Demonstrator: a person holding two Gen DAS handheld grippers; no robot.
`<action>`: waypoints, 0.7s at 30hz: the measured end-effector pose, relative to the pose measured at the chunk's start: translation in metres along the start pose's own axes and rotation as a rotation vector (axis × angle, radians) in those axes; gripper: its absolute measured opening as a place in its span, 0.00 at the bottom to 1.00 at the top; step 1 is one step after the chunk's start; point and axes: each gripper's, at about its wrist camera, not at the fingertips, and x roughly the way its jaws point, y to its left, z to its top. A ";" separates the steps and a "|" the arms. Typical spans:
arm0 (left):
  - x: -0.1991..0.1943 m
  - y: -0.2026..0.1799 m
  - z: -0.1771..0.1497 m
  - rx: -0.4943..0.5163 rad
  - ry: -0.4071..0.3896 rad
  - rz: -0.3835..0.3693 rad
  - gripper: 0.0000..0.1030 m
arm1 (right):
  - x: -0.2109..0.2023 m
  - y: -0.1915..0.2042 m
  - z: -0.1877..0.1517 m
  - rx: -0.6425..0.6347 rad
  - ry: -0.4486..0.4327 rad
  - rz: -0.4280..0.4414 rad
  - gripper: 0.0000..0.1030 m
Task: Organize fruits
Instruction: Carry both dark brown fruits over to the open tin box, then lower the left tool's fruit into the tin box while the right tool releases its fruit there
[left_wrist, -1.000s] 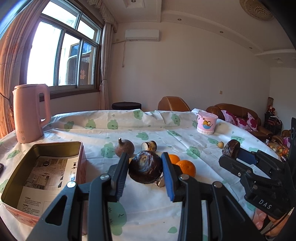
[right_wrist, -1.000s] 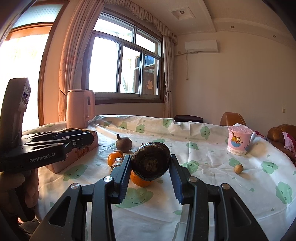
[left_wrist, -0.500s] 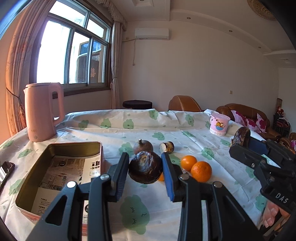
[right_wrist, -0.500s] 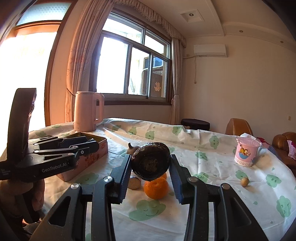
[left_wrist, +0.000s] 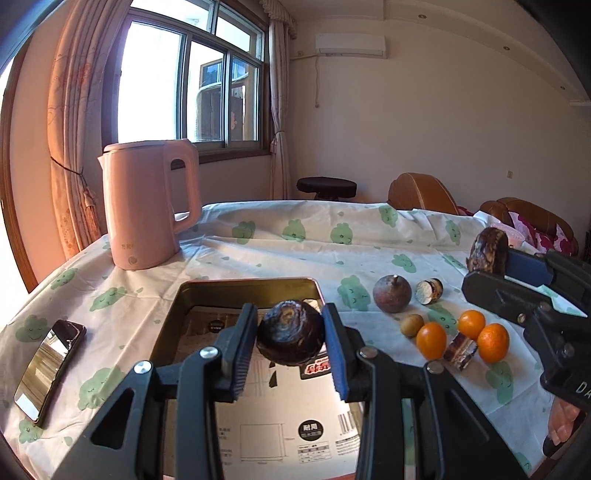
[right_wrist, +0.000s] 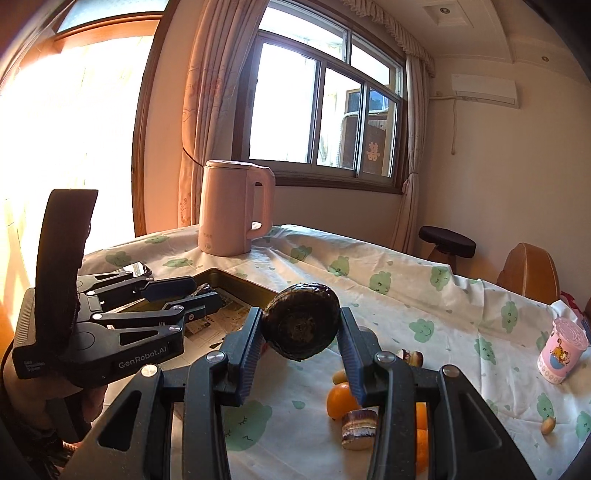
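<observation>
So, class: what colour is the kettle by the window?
Pale pink; the kettle shows best in the left wrist view.

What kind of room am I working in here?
Most likely a home living or dining room: a table under a printed cloth, brown sofas, a curtained window and a wall air conditioner.

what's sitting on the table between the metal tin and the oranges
In the left wrist view, a small tan fruit lies on the cloth between the tin and the oranges; the rest of that stretch is bare.
</observation>
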 end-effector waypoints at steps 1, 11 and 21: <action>0.003 0.004 0.001 0.001 0.006 0.005 0.36 | 0.005 0.002 0.003 -0.004 0.008 0.007 0.41; 0.033 0.032 0.004 0.000 0.095 0.059 0.36 | 0.058 0.027 0.014 -0.050 0.084 0.073 0.41; 0.041 0.044 0.004 0.012 0.131 0.082 0.36 | 0.094 0.044 0.008 -0.079 0.155 0.105 0.41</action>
